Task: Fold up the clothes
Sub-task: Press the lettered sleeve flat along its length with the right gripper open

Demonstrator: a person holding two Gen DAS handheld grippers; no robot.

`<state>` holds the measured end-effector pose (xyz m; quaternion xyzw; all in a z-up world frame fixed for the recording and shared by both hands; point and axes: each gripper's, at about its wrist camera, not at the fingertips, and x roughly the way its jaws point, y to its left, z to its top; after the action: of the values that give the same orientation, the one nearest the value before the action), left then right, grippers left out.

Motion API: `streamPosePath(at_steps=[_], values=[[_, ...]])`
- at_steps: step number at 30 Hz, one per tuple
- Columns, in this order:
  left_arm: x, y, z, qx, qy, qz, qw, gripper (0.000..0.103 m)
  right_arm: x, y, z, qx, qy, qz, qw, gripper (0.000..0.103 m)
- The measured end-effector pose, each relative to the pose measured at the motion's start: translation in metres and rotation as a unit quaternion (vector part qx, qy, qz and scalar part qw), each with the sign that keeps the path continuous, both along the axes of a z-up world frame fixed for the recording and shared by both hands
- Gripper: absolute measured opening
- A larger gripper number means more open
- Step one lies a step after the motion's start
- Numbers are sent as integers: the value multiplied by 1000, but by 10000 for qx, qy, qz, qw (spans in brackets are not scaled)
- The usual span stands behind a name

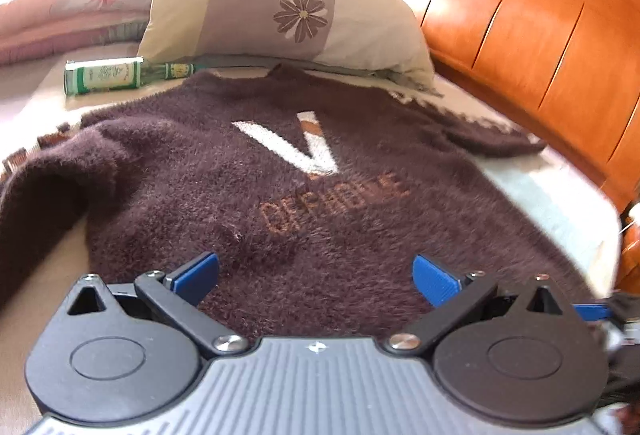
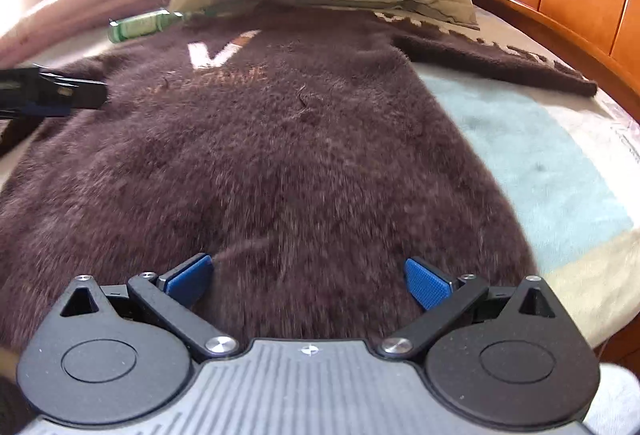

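Sweater (image 1: 240, 195) lies spread flat on the bed (image 2: 540, 163), collar at twelve o'clock, ready for folding; left claw (image 1: 316, 275) and right claw (image 2: 308, 277) hover spread wide, empty, over its hem.

A fuzzy dark-brown sweater (image 1: 248, 195) lies spread flat, front up, with its collar toward twelve o'clock. A white V and orange lettering mark its chest. One sleeve (image 2: 492, 63) stretches flat toward two o'clock, while the other bunches at nine o'clock.

Fuzzy brown knit sweater (image 1: 248, 203); glossy orange wood headboard (image 1: 532, 35); smooth cotton pillow (image 1: 280, 3); green glass bottle (image 1: 116, 75)
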<state>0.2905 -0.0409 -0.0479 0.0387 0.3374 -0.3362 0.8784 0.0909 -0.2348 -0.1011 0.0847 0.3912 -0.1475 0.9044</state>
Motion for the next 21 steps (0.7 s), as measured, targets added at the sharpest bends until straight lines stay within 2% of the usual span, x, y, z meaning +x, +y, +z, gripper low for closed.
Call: streamPosePath(at_steps=[2,3,5,7,11,17,21], values=[[2,-5,-7,177,-146,139,9996,102,-4,-2,4,53,73,183,9998,103],[5,-6,-10,198,-97,142,9997,102,-3,-5,9,61,55,242,9997,103],[12,-6,-16,80,115,90,9999,102,5,-12,21,-46,-253,330,9991,103],[17,-2,-19,-123,243,115,9996,102,24,-24,33,-221,-640,455,9967,103],[24,1,-16,-280,224,224,9991,102,87,-56,41,-521,-1018,651,9913,103],[36,11,-22,-754,370,503,9952,102,188,-97,21,-211,-791,665,9944,103],[40,7,-27,-559,359,357,9972,102,191,-106,-4,81,-392,510,9979,103]])
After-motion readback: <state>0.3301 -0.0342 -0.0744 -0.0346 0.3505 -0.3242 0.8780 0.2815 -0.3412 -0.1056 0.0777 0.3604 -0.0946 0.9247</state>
